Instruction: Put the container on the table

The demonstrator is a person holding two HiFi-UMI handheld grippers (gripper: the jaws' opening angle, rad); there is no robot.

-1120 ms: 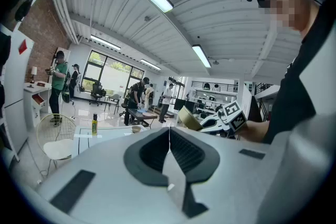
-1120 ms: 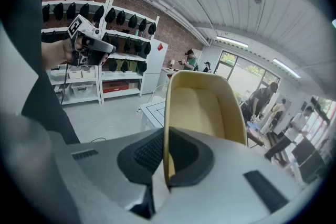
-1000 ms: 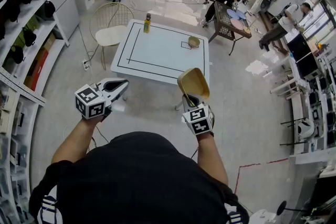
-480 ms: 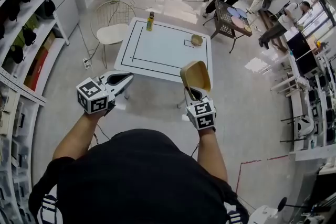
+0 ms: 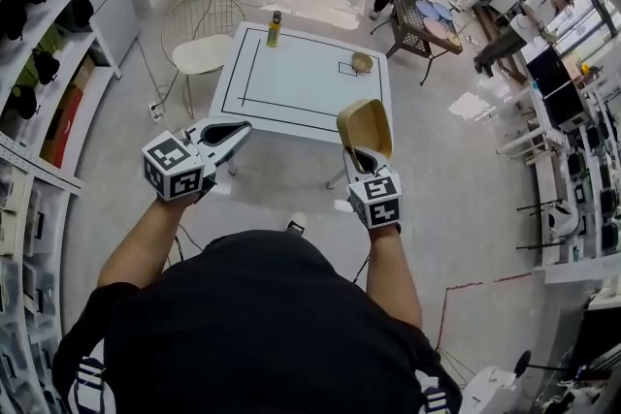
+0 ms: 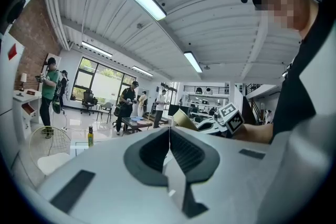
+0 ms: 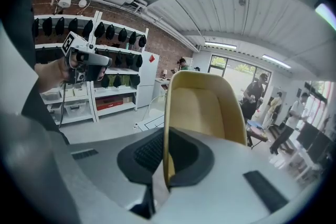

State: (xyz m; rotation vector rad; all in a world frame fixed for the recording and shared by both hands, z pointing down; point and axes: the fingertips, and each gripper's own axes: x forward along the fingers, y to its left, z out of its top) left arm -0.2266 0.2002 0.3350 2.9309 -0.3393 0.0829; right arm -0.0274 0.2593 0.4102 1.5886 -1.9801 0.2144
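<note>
Head view: right tongs (image 5: 360, 153) clamped on yellow container (image 5: 364, 123) rim; left tongs (image 5: 241, 128) together, empty; table (image 5: 301, 84) ahead.

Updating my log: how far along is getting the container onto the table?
Done: the right gripper is shut on the tan container's rim and holds it in the air. In hand: the carry, with the container short of the white table. Left: reach the table, set the container down, let go. The left gripper is shut and empty.
</note>
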